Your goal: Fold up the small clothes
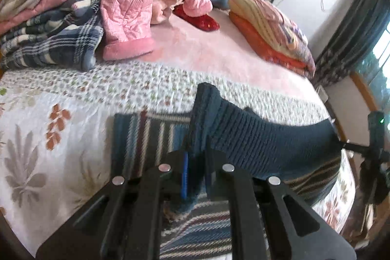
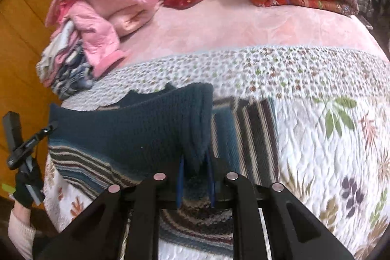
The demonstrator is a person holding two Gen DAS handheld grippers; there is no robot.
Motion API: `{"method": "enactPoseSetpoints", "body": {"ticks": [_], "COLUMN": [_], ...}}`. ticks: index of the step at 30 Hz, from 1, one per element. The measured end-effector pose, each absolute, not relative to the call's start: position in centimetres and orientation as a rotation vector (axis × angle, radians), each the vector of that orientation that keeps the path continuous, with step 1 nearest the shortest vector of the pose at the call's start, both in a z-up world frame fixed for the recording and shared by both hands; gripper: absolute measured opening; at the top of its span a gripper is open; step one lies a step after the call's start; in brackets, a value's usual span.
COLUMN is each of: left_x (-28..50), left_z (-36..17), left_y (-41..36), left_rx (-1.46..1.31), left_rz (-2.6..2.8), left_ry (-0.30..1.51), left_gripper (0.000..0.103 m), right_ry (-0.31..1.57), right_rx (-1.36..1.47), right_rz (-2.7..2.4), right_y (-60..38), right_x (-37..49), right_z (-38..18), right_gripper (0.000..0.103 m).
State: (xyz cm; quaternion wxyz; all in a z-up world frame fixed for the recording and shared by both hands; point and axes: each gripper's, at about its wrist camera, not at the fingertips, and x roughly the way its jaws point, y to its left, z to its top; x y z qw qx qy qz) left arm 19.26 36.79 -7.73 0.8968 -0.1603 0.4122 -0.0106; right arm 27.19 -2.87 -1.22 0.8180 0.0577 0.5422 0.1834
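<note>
- Dark teal knit fills both sets of tongs: the left gripper (image 1: 195,177) is clamped on a bunched edge of the knit sweater (image 1: 256,135), its blue-lined fingers nearly together with only cloth between.
- The right gripper (image 2: 196,183) pinches another teal fold of the sweater the same way.
- The sweater's striped part lies flat on the floral quilt (image 1: 48,126); the teal part is lifted between the grippers.
- At 11 o'clock sits a pile of clothes (image 1: 80,4); folded blankets (image 1: 270,33) at 1 o'clock.
- Only the right view shows a gloved hand (image 2: 25,187) at 8 o'clock; only the left shows a curtain (image 1: 353,23).
</note>
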Motion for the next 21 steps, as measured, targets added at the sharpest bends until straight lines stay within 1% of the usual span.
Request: {"method": "enactPoseSetpoints", "body": {"ticks": [5, 10, 16, 21], "left_x": [21.9, 24.0, 25.9, 26.4], "left_z": [-10.6, -14.3, -18.5, -20.2], "left_y": [38.8, 40.0, 39.7, 40.0], "left_rx": [-0.364, -0.388, -0.361, -0.370], "left_rz": [0.026, 0.032, 0.053, 0.079], "left_ry": [0.884, 0.919, 0.993, 1.026], "left_gripper": [0.009, 0.009, 0.009, 0.013], "right_ry": [1.136, 1.191, 1.265, 1.280], "right_rx": [0.136, 0.097, 0.081, 0.075], "right_rz": [0.399, 0.374, 0.343, 0.338], "right_y": [-1.2, -0.3, -1.2, -1.3], "right_x": [30.7, 33.0, 33.6, 33.4], "right_z": [-3.6, -7.8, -11.5, -12.8], "right_gripper": [0.016, 0.016, 0.016, 0.019]}}
